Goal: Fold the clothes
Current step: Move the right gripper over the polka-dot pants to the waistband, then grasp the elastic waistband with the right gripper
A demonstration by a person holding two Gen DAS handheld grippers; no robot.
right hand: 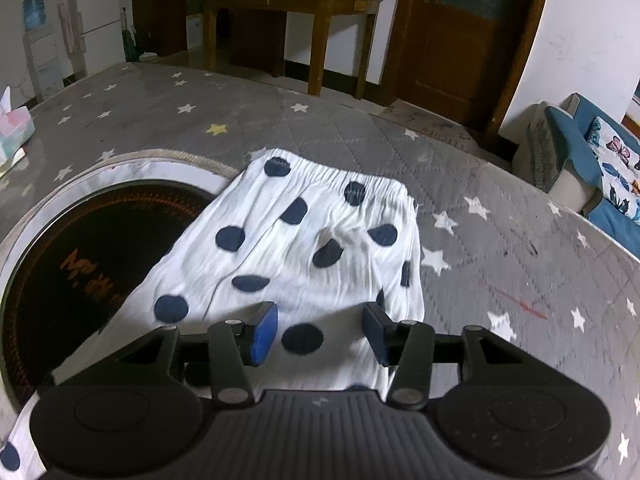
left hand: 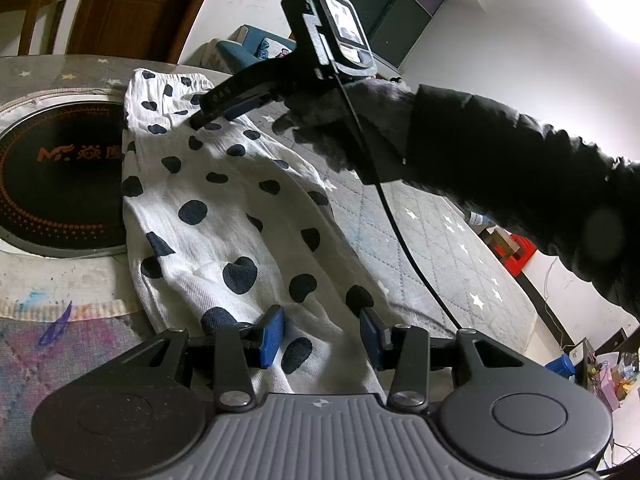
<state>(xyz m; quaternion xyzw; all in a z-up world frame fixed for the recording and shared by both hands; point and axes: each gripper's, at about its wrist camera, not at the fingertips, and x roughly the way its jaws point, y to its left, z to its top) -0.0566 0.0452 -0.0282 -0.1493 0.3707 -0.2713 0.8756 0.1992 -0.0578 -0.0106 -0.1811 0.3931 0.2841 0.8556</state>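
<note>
lying partly over the round black inset hotplate [right hand: 60, 264], the white dark-dotted crinkled cotton trousers [right hand: 304, 240] are spread on the grey star-quilted table [right hand: 500, 248]; their lower end is cut off. the left claw [left hand: 322, 340] and right claw [right hand: 320, 332] are seen parted above the fabric, nothing clamped.

Left gripper [left hand: 322, 338] low and near, tipped down, blue pads [left hand: 272, 336] apart, cloth lying between, not pinched. Right gripper [right hand: 320, 334] tipped down more, pads [right hand: 264, 334] apart too. In left view, right gripper [left hand: 212, 114] far off, tip down low, held by gloved hand [left hand: 340, 128], black sleeve [left hand: 500, 160] behind.
</note>
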